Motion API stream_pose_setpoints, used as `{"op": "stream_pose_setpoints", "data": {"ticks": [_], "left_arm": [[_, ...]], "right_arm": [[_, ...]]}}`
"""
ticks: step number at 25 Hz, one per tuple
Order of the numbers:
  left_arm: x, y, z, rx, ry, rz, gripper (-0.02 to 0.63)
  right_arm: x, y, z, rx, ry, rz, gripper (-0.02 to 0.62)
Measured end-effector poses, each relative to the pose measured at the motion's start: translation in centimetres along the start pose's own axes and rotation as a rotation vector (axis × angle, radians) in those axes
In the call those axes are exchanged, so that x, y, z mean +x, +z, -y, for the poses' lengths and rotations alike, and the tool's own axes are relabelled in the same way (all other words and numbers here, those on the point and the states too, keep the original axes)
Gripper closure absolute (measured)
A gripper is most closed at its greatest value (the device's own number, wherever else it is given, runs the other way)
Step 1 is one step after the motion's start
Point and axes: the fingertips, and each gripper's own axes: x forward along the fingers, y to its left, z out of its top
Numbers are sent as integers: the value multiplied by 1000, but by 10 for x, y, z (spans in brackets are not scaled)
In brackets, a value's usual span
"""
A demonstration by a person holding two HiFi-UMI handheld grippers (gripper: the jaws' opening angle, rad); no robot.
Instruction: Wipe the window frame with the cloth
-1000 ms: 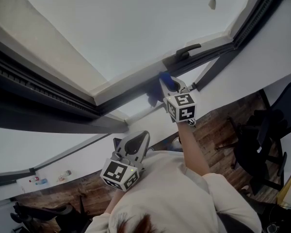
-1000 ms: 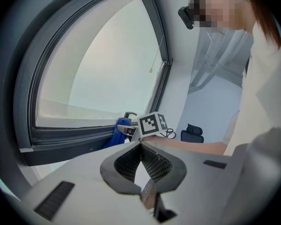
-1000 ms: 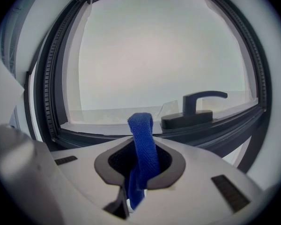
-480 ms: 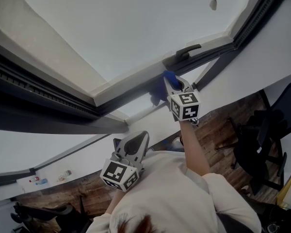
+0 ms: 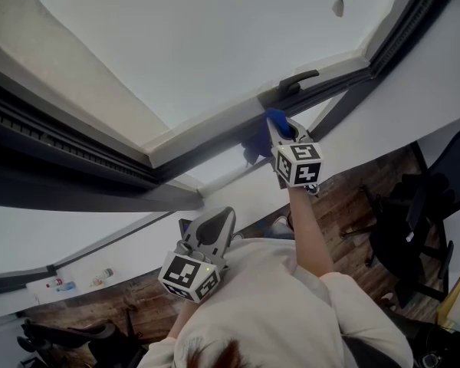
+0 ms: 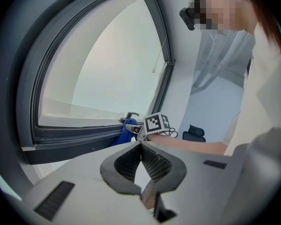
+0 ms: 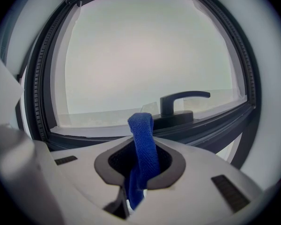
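Right gripper view looks along the right hand-held gripper [image 7: 140,161], whose 2 jaws are clamped on a blue cloth [image 7: 143,139]. A folded loop of the cloth stands up past the jaw tips, pointing at the dark lower rail of the window frame [image 7: 210,125]. The window handle [image 7: 182,102] sits on that rail, just right of the loop and above it.

In the head view the rail runs as 1 long diagonal from lower left to upper right. The cloth meets it at upper centre, just beside the handle's base, with a loose tail hanging below the rail.

The left hand-held gripper [image 5: 215,222] has its jaws together on nothing. It is held low at centre left, near the person's chest and well apart from the frame. The right one is therefore plainly the nearer tool.

Any wiping stroke should probably follow the rail's diagonal. The handle blocks the upper-right direction almost at once, so the free run seems to lie toward the lower left.
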Motion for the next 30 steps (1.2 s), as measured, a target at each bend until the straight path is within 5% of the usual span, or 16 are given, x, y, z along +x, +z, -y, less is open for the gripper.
{"op": "stream_pose_setpoints", "data": {"ticks": [19,30], "left_arm": [[-34,-1,-9,-12,40,29,597],[-69,-6,-17,-10,50,32,597]], "right_arm": [[-11,-2,-4,-22,-94,-36,546],[-7,-9,-115,-89,95,-72,546]]}}
